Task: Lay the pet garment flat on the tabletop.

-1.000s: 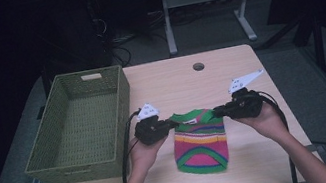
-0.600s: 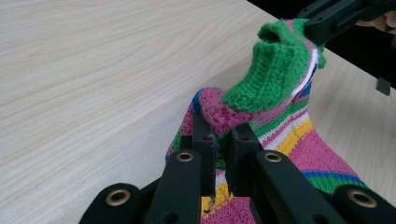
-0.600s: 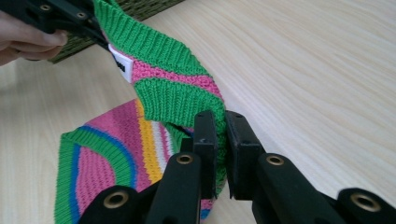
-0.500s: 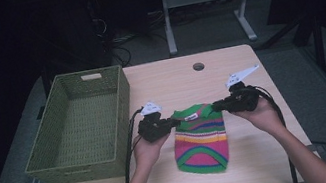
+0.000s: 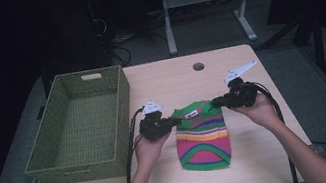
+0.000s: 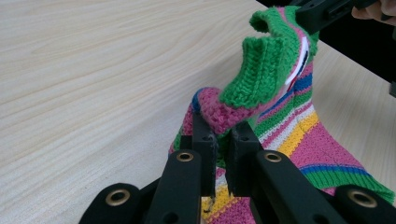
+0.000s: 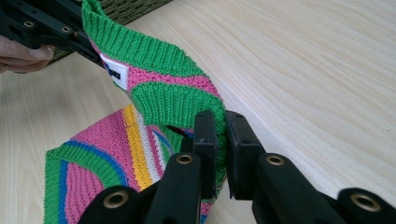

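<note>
Above the table (image 5: 228,67), both forearms reaching forward, fingers pinching knit garment (image 5: 202,138) shoulders

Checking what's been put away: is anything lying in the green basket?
No, in the high view the green basket shows a bare woven floor; the striped knit lies on the table.

Pale wood table (image 5: 228,67), a round cable hole (image 5: 198,66) near its far edge. A green woven basket (image 5: 83,123) sits along the left edge, overhanging it slightly. The striped knit garment (image 5: 203,137) lies toward the near edge, its lower part flat on the wood.
</note>
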`<action>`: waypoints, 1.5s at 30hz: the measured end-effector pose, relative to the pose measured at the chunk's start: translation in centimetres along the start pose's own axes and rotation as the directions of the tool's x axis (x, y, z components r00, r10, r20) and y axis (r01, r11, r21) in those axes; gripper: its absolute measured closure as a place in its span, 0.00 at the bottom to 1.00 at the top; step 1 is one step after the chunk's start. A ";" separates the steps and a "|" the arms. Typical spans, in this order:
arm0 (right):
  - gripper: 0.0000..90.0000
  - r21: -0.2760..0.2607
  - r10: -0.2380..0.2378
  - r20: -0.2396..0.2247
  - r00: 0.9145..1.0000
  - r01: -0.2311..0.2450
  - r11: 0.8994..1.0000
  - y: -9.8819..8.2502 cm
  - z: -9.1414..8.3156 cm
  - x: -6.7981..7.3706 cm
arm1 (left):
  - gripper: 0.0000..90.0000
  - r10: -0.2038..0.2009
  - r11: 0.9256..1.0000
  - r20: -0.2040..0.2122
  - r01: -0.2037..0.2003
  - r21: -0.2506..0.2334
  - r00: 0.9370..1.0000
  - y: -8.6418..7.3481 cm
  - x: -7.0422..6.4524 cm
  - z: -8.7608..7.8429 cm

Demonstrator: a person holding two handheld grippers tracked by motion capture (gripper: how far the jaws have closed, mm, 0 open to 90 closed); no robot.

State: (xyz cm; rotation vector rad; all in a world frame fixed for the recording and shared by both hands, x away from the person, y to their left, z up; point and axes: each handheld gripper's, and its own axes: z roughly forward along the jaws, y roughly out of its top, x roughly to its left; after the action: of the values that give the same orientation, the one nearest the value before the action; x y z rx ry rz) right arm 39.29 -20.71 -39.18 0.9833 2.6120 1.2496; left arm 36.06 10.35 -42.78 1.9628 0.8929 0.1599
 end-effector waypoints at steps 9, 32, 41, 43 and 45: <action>0.59 -0.072 0.055 0.083 0.995 -0.049 0.996 -0.2 0.7 -1.5 | 0.56 -0.050 0.999 -0.081 0.050 -0.007 0.995 -0.1 0.6 0.2; 0.99 0.250 0.042 -0.046 0.998 -0.029 0.968 -4.8 4.6 0.1 | 1.00 0.116 0.963 0.032 -0.120 0.243 0.993 -2.5 -1.8 3.0; 0.95 0.203 0.070 -0.017 0.997 -0.065 0.977 -4.8 4.8 -0.6 | 1.00 0.117 0.961 0.014 -0.117 0.249 0.993 -2.5 -1.6 3.5; 0.95 0.198 0.080 -0.015 0.997 -0.075 0.977 -4.9 4.8 -0.7 | 0.99 0.121 0.962 0.008 -0.119 0.245 0.993 -2.5 -1.5 3.6; 0.94 0.191 0.085 -0.013 0.996 -0.081 0.978 -4.9 4.8 -0.7 | 0.99 0.124 0.962 0.001 -0.120 0.244 0.992 -2.5 -1.4 3.6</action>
State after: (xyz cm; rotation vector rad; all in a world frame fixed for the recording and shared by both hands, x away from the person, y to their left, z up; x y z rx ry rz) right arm 38.93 -20.21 -46.05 1.1253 2.7751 1.0448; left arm 35.39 7.61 -46.42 2.2497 0.8323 0.1414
